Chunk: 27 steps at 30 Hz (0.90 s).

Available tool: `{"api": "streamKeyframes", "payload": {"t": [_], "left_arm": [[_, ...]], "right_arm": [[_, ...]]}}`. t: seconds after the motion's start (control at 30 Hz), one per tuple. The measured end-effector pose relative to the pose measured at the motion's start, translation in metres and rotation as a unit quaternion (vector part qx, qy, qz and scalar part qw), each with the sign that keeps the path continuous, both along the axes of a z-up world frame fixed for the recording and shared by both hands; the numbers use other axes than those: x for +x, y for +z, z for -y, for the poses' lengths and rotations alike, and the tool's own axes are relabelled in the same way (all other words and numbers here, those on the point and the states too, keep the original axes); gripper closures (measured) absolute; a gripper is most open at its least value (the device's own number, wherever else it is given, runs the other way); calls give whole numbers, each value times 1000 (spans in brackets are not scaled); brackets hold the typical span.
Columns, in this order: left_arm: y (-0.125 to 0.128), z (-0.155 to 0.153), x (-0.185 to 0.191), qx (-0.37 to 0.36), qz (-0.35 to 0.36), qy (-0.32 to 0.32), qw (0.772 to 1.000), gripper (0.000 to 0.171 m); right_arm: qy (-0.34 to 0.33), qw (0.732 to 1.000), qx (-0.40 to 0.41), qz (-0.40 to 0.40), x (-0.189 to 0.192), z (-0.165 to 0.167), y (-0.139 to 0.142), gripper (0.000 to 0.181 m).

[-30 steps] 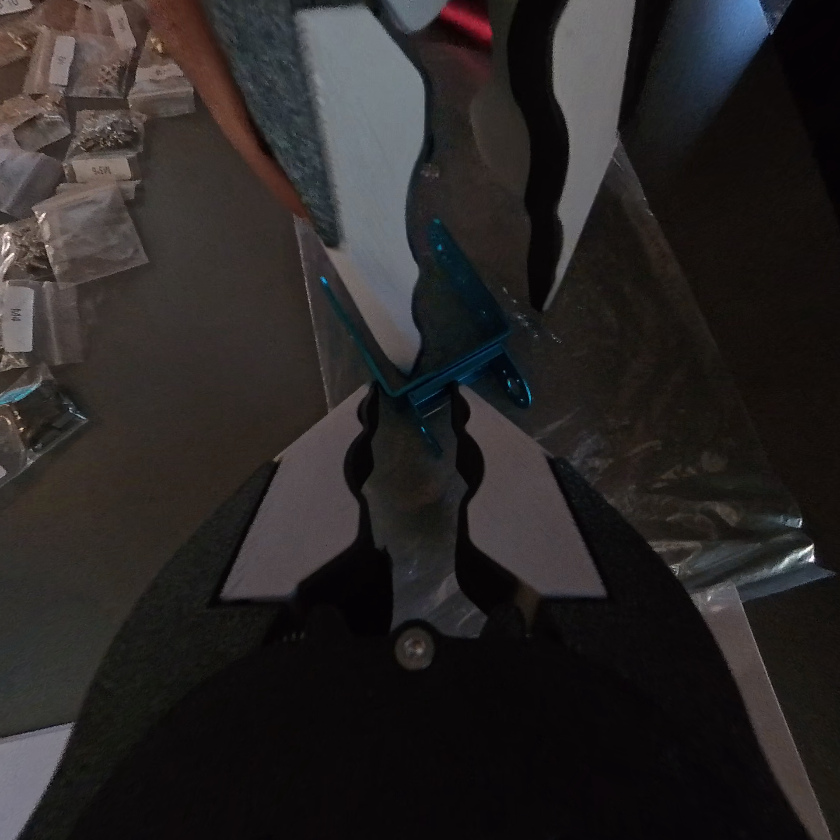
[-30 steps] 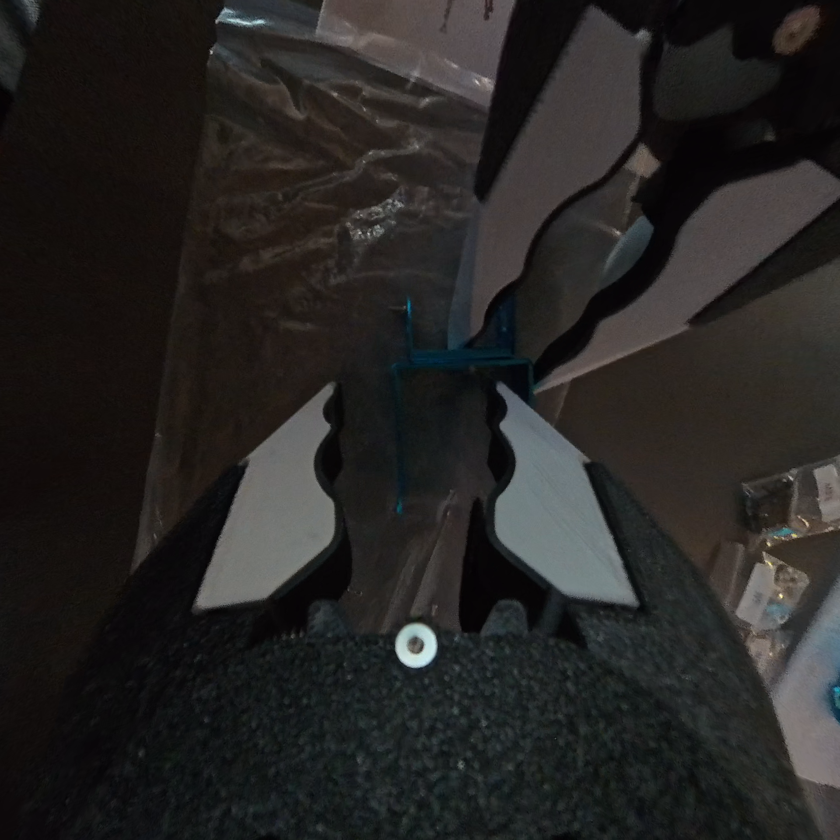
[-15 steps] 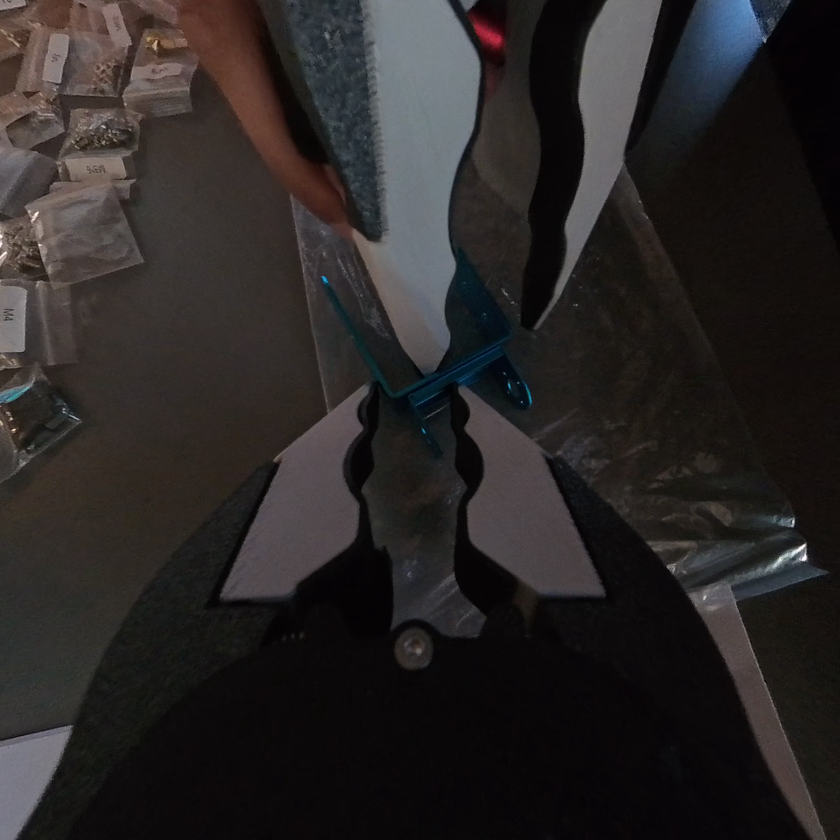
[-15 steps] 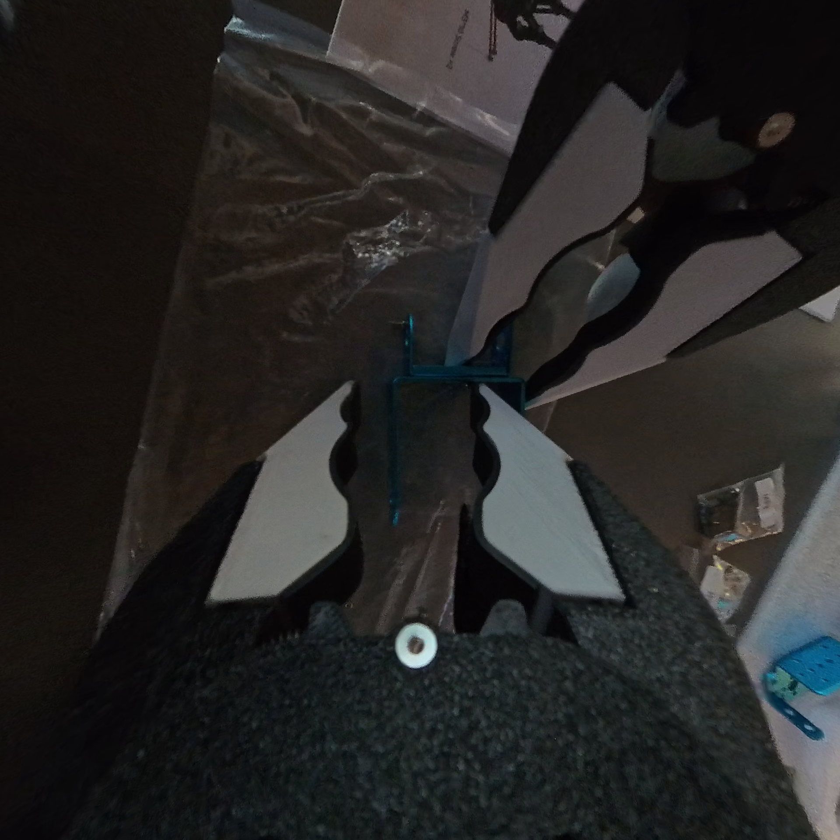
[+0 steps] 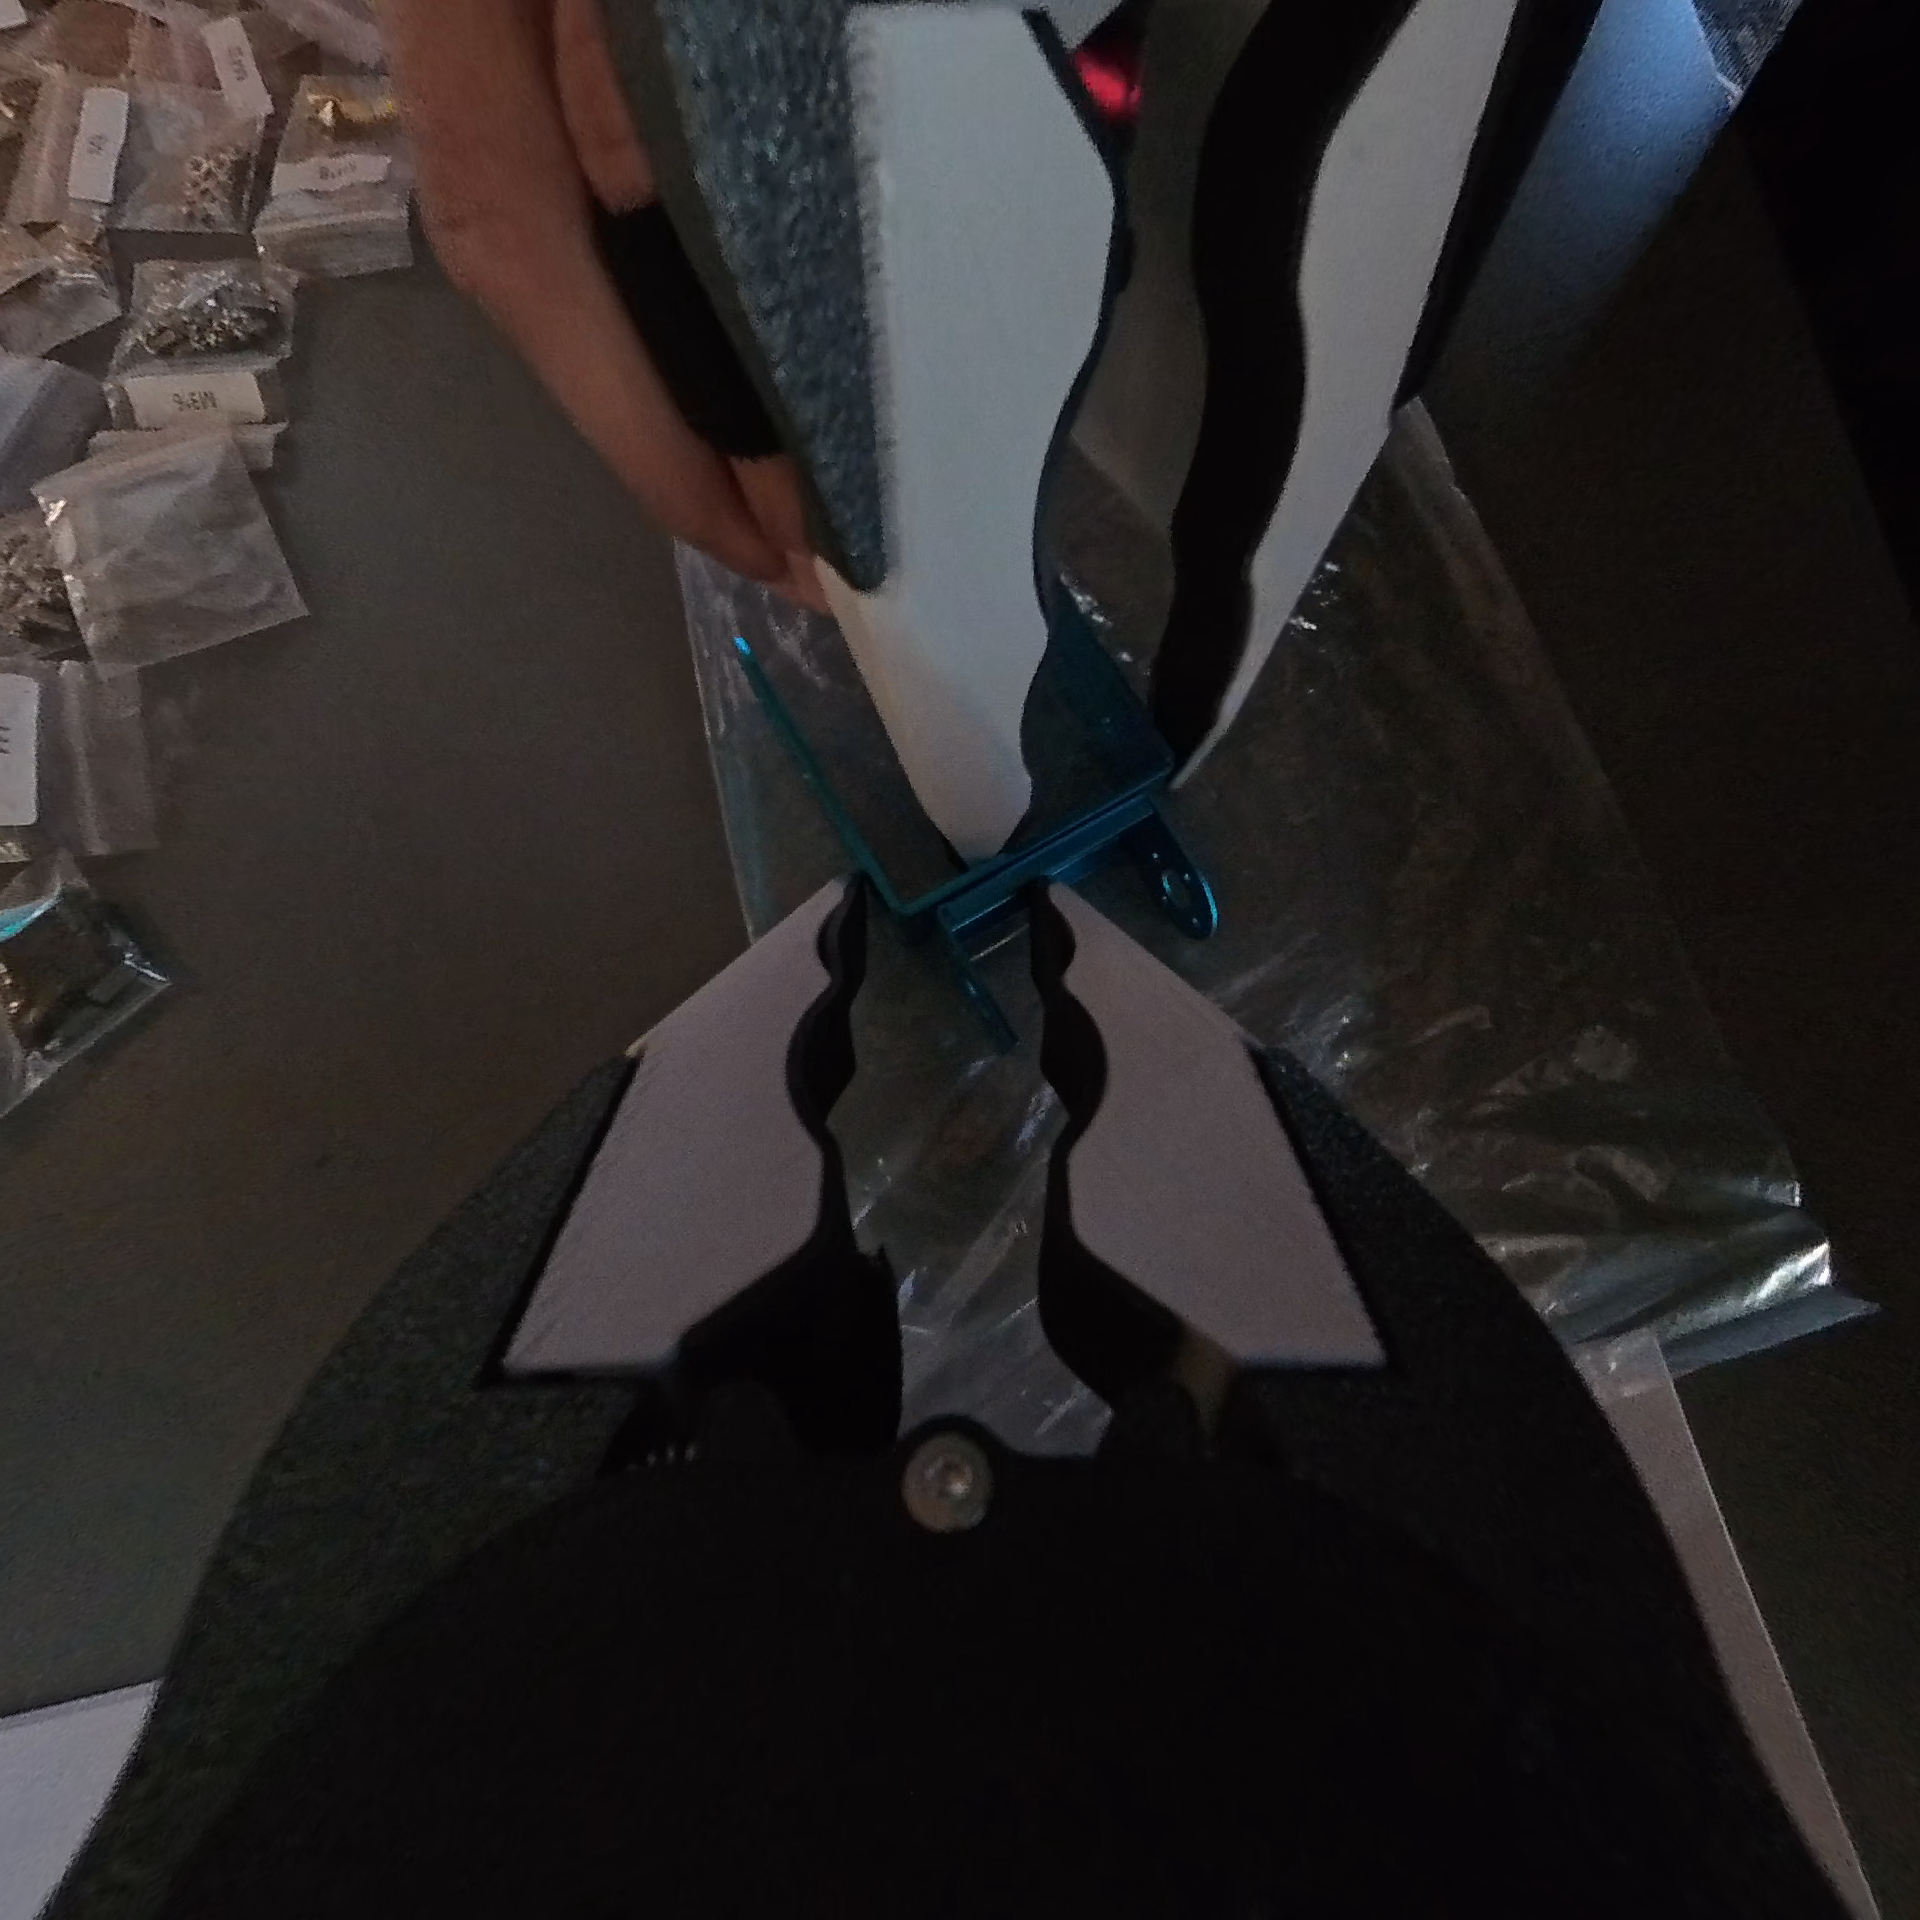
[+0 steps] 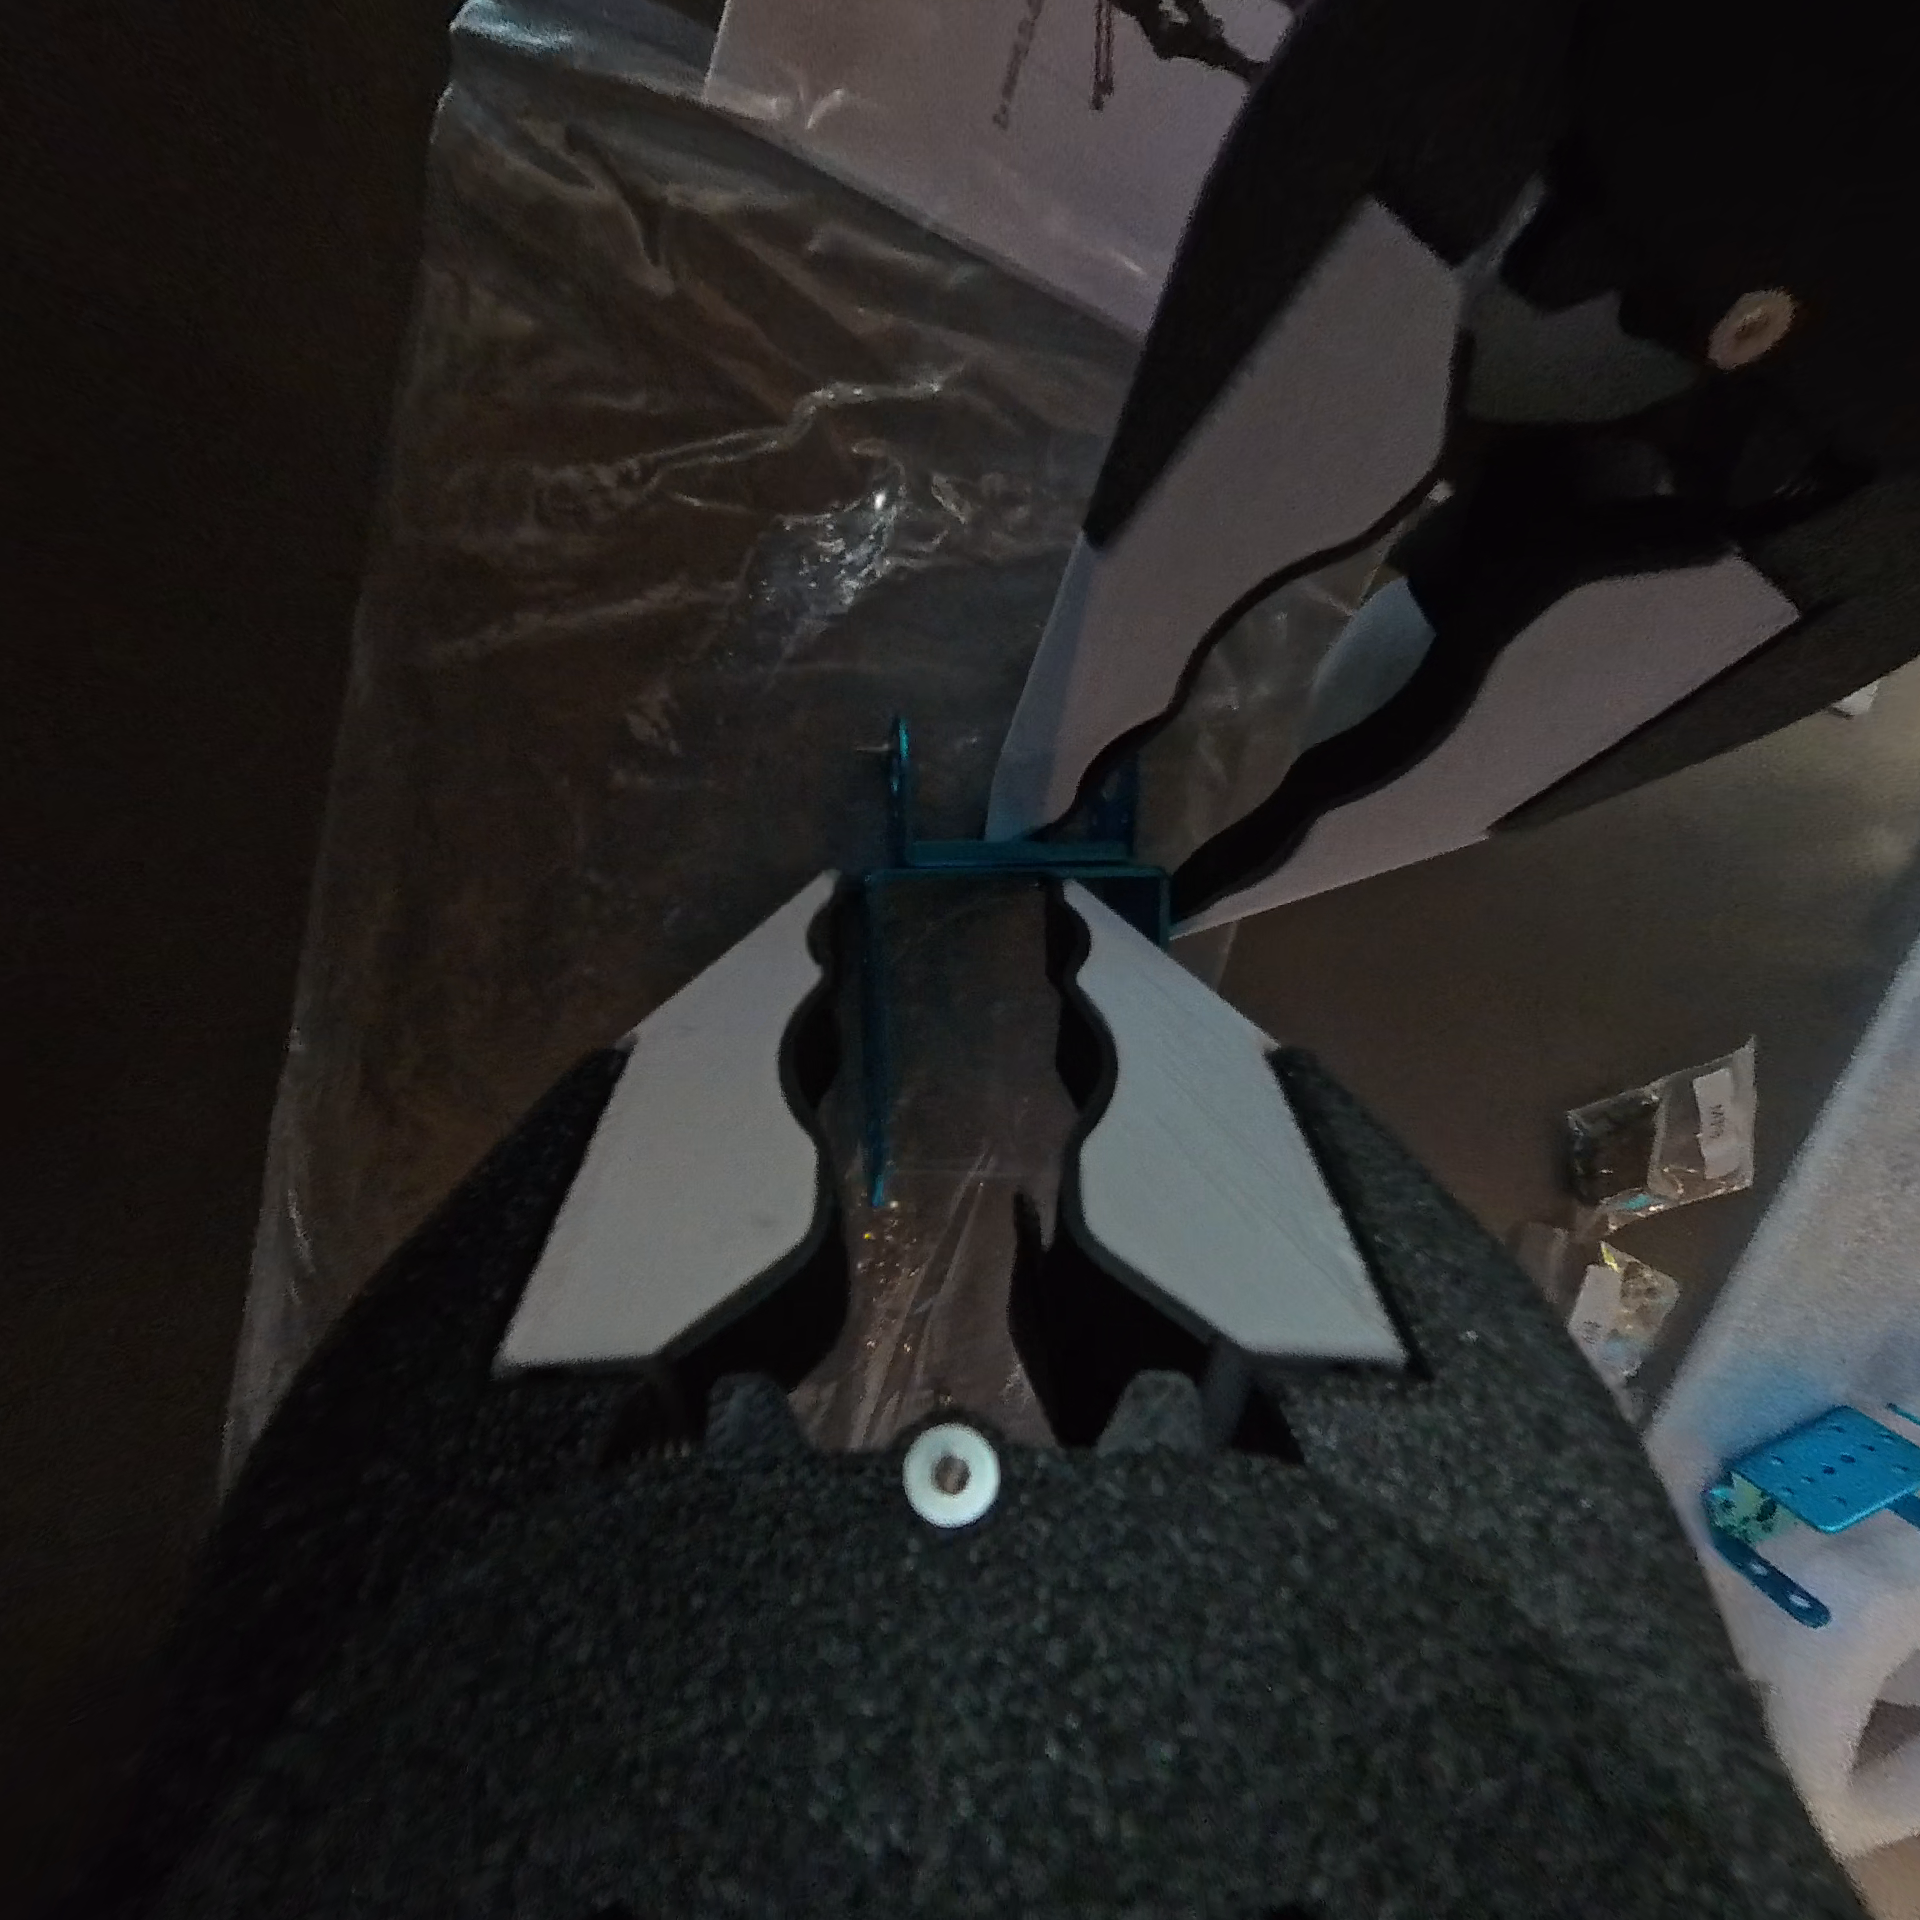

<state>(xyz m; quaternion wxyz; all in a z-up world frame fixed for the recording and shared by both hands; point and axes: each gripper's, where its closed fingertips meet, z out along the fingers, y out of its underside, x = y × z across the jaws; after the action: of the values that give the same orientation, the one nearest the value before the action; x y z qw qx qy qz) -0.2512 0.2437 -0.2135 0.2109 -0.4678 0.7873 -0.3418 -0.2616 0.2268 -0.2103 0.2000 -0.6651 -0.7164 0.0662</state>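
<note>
Dark table (image 5: 436, 831): clear plastic sheet (image 5: 1455, 1039), small parts bags (image 5: 177, 540), white paper (image 6: 935, 125).

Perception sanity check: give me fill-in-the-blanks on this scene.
1. The brackets between the left gripper and the right gripper are ___ metal.
2. The clear plastic bag lies ___ the brackets.
3. In the left wrist view, small pouches lie along the ___ edge.

Missing words: blue; under; left.
</note>
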Motion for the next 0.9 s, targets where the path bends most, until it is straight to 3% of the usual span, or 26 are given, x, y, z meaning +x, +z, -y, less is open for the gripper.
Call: {"api": "streamKeyframes", "payload": {"t": [0.43,0.6,0.9], "left_arm": [[0,0,-1,12,7,2,1000,141],[0,-2,0,19,12,9,1000,141],[0,-3,1,15,10,12,1000,142]], "right_arm": [[-11,1000,-24,3,1,0,0,145],[-18,999,-21,30,8,-1,0,132],[-7,999,-9,30,3,4,1,134]]}}
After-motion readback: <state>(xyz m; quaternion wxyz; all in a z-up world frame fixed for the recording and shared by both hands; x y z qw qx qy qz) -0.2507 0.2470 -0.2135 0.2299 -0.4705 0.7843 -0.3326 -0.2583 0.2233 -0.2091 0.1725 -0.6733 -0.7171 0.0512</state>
